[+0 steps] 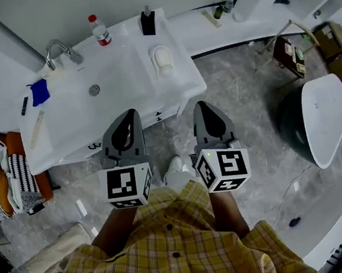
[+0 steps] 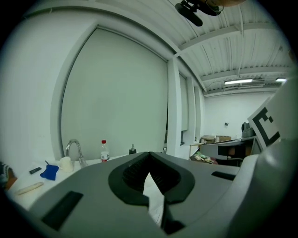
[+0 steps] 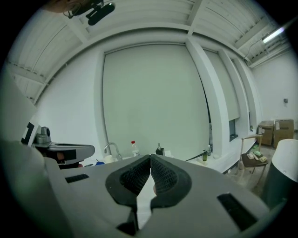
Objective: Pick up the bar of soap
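The bar of soap [image 1: 162, 56] lies in a white dish [image 1: 164, 72] on the white table [image 1: 185, 91], right of the basin [image 1: 94, 90] and just in front of a black dispenser [image 1: 148, 22]. The left tool [image 1: 132, 114] and right tool [image 1: 201, 105] are both pressed together on nothing. They sit side by side off the table's near edge, well apart from the soap.

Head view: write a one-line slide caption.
Left gripper and right gripper, both shut and empty, hover before the sink counter bearing the bar of soap.
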Available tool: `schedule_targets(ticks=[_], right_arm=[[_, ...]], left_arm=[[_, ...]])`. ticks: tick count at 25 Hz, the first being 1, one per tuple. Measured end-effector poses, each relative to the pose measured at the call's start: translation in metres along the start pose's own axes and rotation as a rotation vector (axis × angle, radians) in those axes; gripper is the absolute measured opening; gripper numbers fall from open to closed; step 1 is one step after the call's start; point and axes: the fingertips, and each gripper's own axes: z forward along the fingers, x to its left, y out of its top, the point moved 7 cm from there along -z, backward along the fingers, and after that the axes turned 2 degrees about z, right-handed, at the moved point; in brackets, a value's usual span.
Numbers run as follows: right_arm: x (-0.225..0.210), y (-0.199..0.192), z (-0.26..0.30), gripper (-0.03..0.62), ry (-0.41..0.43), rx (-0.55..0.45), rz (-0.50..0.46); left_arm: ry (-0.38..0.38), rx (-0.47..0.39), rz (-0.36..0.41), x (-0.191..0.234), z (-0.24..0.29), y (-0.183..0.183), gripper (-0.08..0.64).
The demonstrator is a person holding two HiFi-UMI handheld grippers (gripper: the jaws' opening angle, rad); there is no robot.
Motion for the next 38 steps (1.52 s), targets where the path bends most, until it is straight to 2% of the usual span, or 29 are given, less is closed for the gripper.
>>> schedule_targets(ticks=[4,12,19,26,30,34,38], right_arm=[[-0.016,0.004,0.022,0.020,0.041,0.020,0.008],[-0.025,0.002,0.053,0.020,0.063,0.067,0.019],[-0.025,-0.002,0.103,0.020,0.062,0.138,-0.023],[-0.030,-0.002,0.180,0.021,0.039,0.206,-0.073],[-0.032,-0.011,0.223,0.022,0.050,0.269,-0.069],[-0.038,-0.029,0.262,0.106,0.061,0.362,-0.049],[-0.042,-0.051,0.299,0.160,0.046,0.425,-0.048]], left_arm=[[0.046,0.020,0.006,-0.004,0.019,0.004,0.009],[0.083,0.051,0.017,0.003,0.037,0.003,0.011],[0.067,0.046,-0.005,0.029,0.076,0.000,0.009],[0.049,0.041,-0.026,0.065,0.135,0.005,0.010],[0.045,0.056,-0.028,0.086,0.164,0.006,0.011],[0.031,0.086,-0.034,0.102,0.188,-0.001,0.009],[0.020,0.114,-0.033,0.117,0.211,-0.010,0.010]])
